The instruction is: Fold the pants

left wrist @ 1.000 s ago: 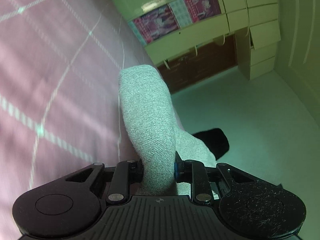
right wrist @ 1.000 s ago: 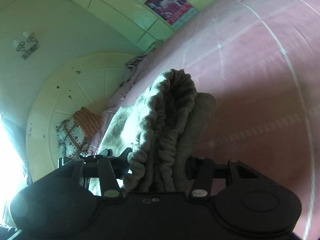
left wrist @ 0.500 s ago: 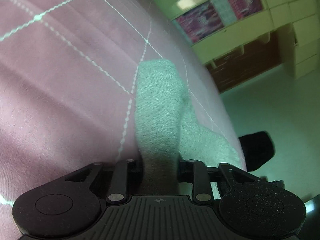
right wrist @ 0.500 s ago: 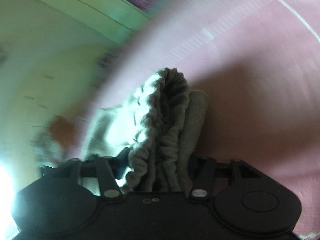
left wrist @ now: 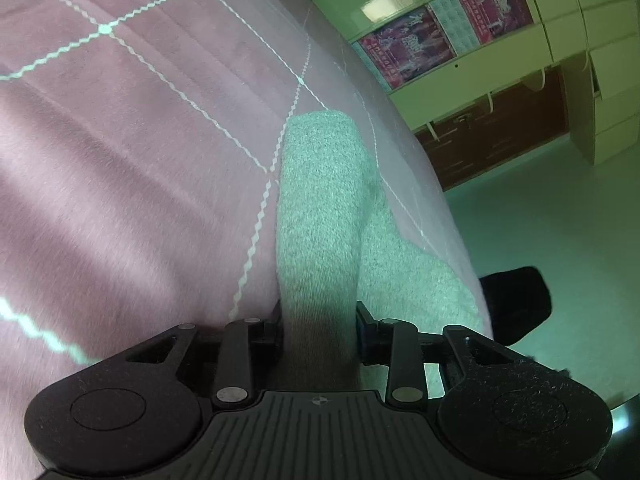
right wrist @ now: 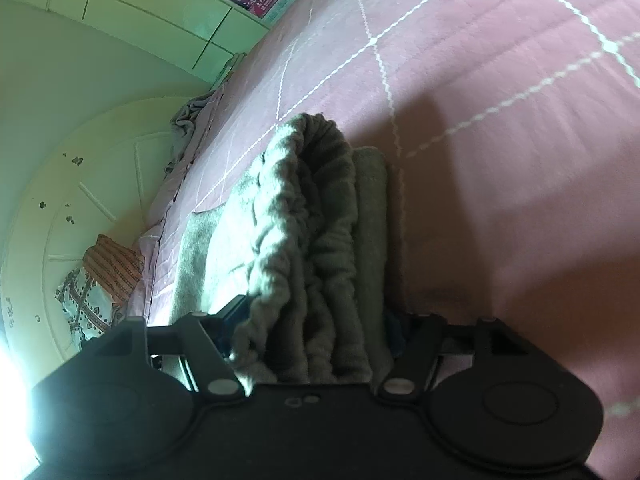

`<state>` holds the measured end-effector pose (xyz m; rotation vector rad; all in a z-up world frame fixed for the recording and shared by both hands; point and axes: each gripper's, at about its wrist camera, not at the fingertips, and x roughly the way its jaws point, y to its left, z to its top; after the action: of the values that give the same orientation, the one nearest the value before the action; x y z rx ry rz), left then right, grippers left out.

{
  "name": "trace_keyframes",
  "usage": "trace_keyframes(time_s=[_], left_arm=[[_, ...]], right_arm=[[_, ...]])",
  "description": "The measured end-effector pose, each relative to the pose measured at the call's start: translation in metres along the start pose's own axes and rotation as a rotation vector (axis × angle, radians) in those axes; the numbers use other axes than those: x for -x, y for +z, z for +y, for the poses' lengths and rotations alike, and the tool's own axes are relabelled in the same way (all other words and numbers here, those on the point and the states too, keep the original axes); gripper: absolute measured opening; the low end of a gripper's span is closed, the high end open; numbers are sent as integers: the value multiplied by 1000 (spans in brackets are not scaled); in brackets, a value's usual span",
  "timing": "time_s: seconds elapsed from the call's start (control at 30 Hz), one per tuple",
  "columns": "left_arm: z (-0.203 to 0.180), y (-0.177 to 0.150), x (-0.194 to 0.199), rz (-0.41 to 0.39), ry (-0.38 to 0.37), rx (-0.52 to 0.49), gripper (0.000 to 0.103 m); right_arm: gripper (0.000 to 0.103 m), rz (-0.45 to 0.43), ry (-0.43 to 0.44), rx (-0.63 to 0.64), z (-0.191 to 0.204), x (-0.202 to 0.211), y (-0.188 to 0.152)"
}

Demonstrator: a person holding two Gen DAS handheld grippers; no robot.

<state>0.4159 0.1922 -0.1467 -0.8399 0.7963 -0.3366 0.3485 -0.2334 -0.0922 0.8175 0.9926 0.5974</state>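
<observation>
The grey knit pants [left wrist: 320,216] lie over a pink bedspread [left wrist: 120,160] with white stitched lines. My left gripper [left wrist: 318,324] is shut on a smooth leg end of the pants; the fabric runs forward from the jaws and drapes down toward the bed's right edge. My right gripper [right wrist: 316,332] is shut on the gathered elastic waistband [right wrist: 304,216], bunched in thick folds between the jaws. More of the pants [right wrist: 200,248] spreads flat on the bed to the left of that bunch. The fingertips of both grippers are hidden by cloth.
The bed's edge [left wrist: 440,208] drops to a pale floor [left wrist: 540,220] with a black object [left wrist: 516,304] on it. Cabinets with posters [left wrist: 404,48] stand beyond. In the right wrist view a headboard [right wrist: 80,200], patterned pillows [right wrist: 100,280] and crumpled bedding [right wrist: 192,120] lie left.
Both grippers have moved over the bed with the pants still held. The left view has swung toward the bedspread; the right view blurred mid-motion and now shows more bedspread.
</observation>
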Motion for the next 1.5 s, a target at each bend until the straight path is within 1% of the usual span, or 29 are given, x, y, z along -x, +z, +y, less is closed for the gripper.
trace_keyframes(time_s=[0.1,0.33,0.4,0.47,0.67,0.77,0.83,0.9,0.93,0.97,1.03,1.07,1.1,1.13,1.17,1.23,1.27,1.3,1.4,1.5], left_arm=[[-2,-4,3,-1,15,-19,35],[0,-12,15,6,16,-40,36],[-2,-12,17,8,24,-46,36],[-4,-19,26,8,38,-56,37],[-16,-30,43,5,93,-103,43],[-19,-37,56,-4,115,-93,43],[-28,-48,76,-45,147,-108,43],[-42,-67,100,-74,210,-153,43],[-51,-78,115,-89,234,-188,43],[-63,-94,133,-115,256,-225,43],[-81,-123,163,-141,295,-276,45],[-91,-139,178,-152,329,-297,53],[-100,-155,192,-164,359,-322,59],[-110,-172,207,-187,378,-354,70],[-120,-188,222,-212,401,-389,76],[-141,-212,246,-258,435,-441,76],[-149,-222,256,-272,436,-450,77],[-156,-229,265,-284,431,-457,78],[-177,-249,284,-313,442,-515,88],[-200,-265,291,-316,456,-589,88]], right_arm=[[69,-4,-1,-17,-4,4,-3],[70,-18,-21,-32,-3,5,-7],[70,-20,-29,-36,-2,7,-9],[70,-21,-33,-41,-2,7,-11],[72,-28,-48,-63,1,14,-20],[75,-42,-60,-73,2,21,-26],[75,-62,-71,-80,4,28,-31],[74,-92,-93,-71,13,39,-39],[74,-116,-110,-42,22,49,-47],[74,-141,-146,20,37,60,-59],[74,-175,-273,208,73,79,-91],[75,-192,-332,299,89,87,-110],[76,-214,-368,370,103,97,-131],[78,-233,-380,416,113,106,-152],[78,-245,-384,443,121,116,-170],[80,-271,-383,485,133,135,-204],[80,-285,-387,497,139,142,-218],[81,-290,-392,506,144,148,-227],[82,-317,-418,557,161,165,-256],[85,-366,-428,599,179,179,-275]])
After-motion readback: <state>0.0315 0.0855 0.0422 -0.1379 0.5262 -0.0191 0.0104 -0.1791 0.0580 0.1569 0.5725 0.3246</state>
